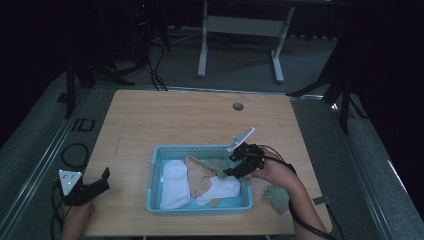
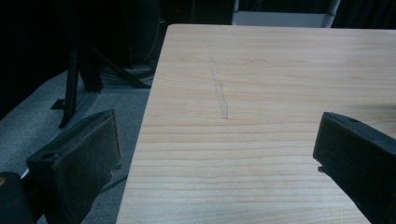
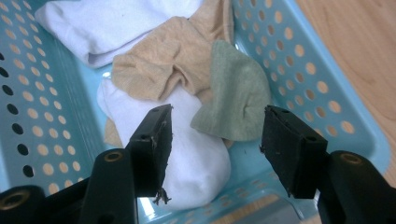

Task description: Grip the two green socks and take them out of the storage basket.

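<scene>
A pale wooden counter (image 1: 200, 120) carries a light blue basket (image 1: 156, 165) with round holes in its walls, near the middle and toward the near edge. Inside it lie socks: a white sock (image 1: 175, 182) at the left, a tan sock (image 1: 198, 176) in the middle, another white sock (image 1: 220, 189) toward the near right, and a green sock (image 1: 218, 164) at the far right, partly over the tan one. A second green sock (image 1: 277, 196) lies on the counter just right of the basket, beside the person's right hand.

The right hand-held gripper (image 1: 231, 172) reaches over the basket's right wall, tips pointing into it. In the right gripper view its jaws stand partly apart with nothing between the pads (image 3: 156, 140); the green sock (image 3: 233, 100) and the white sock (image 3: 187, 158) lie below and beyond them, untouched as far as can be seen.

The left hand-held gripper (image 1: 102, 181) rests at the near left edge of the counter, well apart from the basket. In the left gripper view its jaws stand wide and hold nothing, with bare counter (image 2: 261, 93) and a faint scratch (image 2: 219, 88) ahead.

No brand, label or writing can be read on any of these things.
</scene>
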Motion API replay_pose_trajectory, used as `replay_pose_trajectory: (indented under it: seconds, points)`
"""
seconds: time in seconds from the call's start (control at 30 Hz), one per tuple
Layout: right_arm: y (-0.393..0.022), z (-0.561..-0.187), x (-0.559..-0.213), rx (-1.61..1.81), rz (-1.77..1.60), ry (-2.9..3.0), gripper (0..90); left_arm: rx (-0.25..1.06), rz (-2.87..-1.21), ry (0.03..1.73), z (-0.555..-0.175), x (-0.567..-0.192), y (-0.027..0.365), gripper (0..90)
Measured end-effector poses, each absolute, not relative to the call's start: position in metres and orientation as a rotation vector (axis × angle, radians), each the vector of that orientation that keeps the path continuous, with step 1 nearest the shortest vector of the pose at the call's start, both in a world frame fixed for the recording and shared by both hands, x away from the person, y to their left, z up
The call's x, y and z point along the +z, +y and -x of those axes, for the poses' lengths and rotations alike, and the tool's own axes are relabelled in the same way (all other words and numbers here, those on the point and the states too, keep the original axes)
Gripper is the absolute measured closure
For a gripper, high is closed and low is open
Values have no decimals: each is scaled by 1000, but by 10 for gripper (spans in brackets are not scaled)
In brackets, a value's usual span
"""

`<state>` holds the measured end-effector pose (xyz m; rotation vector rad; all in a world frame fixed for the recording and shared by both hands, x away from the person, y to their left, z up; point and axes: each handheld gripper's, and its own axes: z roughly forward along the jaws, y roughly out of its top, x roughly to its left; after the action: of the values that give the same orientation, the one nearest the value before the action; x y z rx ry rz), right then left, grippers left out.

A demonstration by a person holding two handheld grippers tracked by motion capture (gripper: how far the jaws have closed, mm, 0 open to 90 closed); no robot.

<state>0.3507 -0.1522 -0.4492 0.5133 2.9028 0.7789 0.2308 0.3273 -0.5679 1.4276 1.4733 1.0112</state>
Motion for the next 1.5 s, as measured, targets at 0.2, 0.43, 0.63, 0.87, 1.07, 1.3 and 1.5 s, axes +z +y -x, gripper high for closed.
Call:
replay_pose_trajectory:
  seconds: [0.2,0.43,0.63,0.87,1.07,1.3,1.5]
  points:
    - [-144,-355,-459,769,-522,2937,426,1012,-1432,1472,-231,-568,327,4]
    - [-135,-360,-469,752,-519,2957,427,1011,-1430,1472,-231,-568,327,4]
    - [-128,-364,-476,732,-524,2972,433,1011,-1431,1471,-231,-568,327,4]
    - [-121,-366,-485,700,-515,2967,466,1011,-1432,1470,-231,-568,327,4]
    - [-110,-367,-492,632,-473,2966,510,1010,-1432,1471,-231,-568,327,4]
    - [-105,-369,-501,546,-469,2958,651,1009,-1431,1471,-231,-568,327,4]
    - [-108,-368,-502,552,-459,2953,827,1011,-1430,1472,-231,-568,327,3]
